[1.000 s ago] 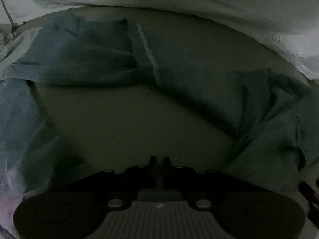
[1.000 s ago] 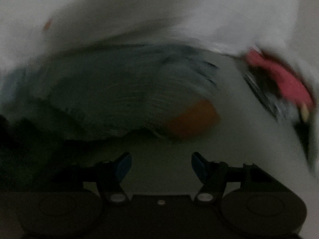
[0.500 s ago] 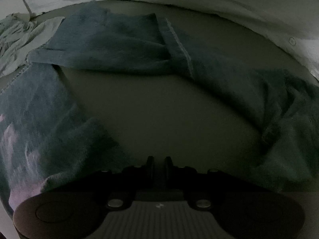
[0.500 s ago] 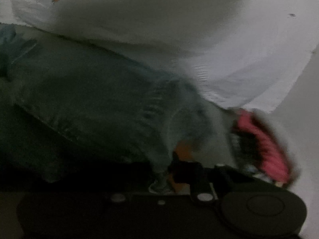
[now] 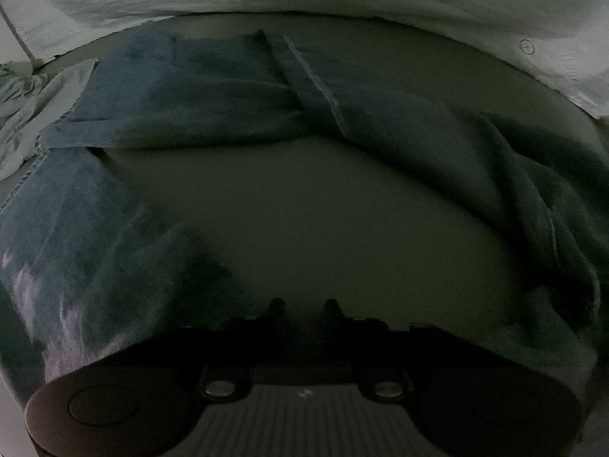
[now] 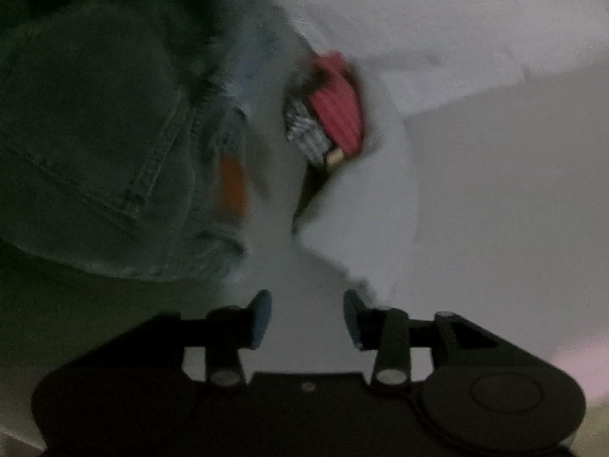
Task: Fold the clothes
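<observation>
Honestly, I judged this as the spreading-out stage, with no fold made yet. Nearest me, my left claw (image 5: 303, 306) had its fingers parted by a narrow gap with nothing between them, poised over bare dark surface (image 5: 304, 221). My right claw (image 6: 307, 314) stood wide open and empty, its blue pads (image 6: 262, 318) framing pale cloth just ahead.

Further out from the left claw, the jeans (image 5: 198, 87) wrapped around that bare patch: one leg running off to its left and close by, the other lying across straight ahead, the bunched seat heaped to its right. From the right claw, the same denim sat ahead and to its left, seams and an orange patch (image 6: 232, 182) showing, though blurred. Beyond it, ahead, lay a red ribbed item (image 6: 338, 114) on white sheet (image 6: 475, 38).

I reckoned the next move called for gripping a hem or the waistband and pulling the legs together, flat.

Counted: two claws, one pair of jeans, one red item, one pale crumpled garment (image 5: 23, 114) far left.
</observation>
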A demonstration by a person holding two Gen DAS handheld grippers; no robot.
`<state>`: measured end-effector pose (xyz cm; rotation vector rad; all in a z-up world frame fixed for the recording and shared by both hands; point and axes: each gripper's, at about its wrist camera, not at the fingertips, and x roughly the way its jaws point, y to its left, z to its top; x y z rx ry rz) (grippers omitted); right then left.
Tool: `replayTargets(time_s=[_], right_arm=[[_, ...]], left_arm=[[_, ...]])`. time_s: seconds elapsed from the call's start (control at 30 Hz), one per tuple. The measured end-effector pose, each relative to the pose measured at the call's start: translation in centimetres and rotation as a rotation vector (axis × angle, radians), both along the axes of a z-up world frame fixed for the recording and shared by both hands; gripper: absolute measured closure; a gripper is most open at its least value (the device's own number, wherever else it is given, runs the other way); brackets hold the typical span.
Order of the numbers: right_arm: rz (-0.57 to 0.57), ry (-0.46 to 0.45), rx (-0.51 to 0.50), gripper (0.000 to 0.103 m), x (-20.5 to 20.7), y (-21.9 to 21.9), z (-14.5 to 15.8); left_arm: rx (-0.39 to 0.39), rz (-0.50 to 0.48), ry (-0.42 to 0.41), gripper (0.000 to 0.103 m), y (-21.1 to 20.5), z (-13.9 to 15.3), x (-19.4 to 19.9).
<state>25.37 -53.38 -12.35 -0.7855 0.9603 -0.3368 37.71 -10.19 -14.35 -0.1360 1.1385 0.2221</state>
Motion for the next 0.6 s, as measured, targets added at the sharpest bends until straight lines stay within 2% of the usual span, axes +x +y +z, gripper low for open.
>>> replayTargets(time_s=[0.07,0.13,0.23,0.3,0.33,0.4,0.47,0.6], right_arm=[[-0.121,-0.105,0.201,0.028,-0.6,-0.4,1.9],[-0.184,-0.182,0.370,0.025,-0.9,-0.6,3.5],[-0.216,-0.275,0.561,0.010,-0.9,0.2,3.6],[-0.236,-0.316,0.648,0.008,-1.1,0.2,2.4],[-0.266,-0.329,0.691,0.006,-1.0,0.3,1.7],[-0.386,-0.351,0.785,0.004,-0.7,-0.7,-0.2],[-0.510,-0.369,0.899,0.004,-0.6,-2.6,-1.8],[-0.554,-0.341,0.980,0.008,0.0,-3.6,-4.1]], left_arm=[[0.001,-0.004,-0.003,0.063,0.1,0.0,-0.5],[0.005,-0.011,-0.006,0.061,0.2,0.0,-1.1],[0.010,-0.025,-0.011,0.061,0.4,-0.1,-2.0],[0.013,-0.028,-0.020,0.059,0.5,0.3,-2.7],[0.018,-0.024,-0.026,0.053,0.7,0.5,-3.0],[0.043,0.002,-0.039,0.048,1.2,1.1,-4.0],[0.052,0.022,-0.049,0.047,1.9,1.5,-5.2],[0.073,0.094,-0.053,0.047,4.0,2.1,-7.7]])
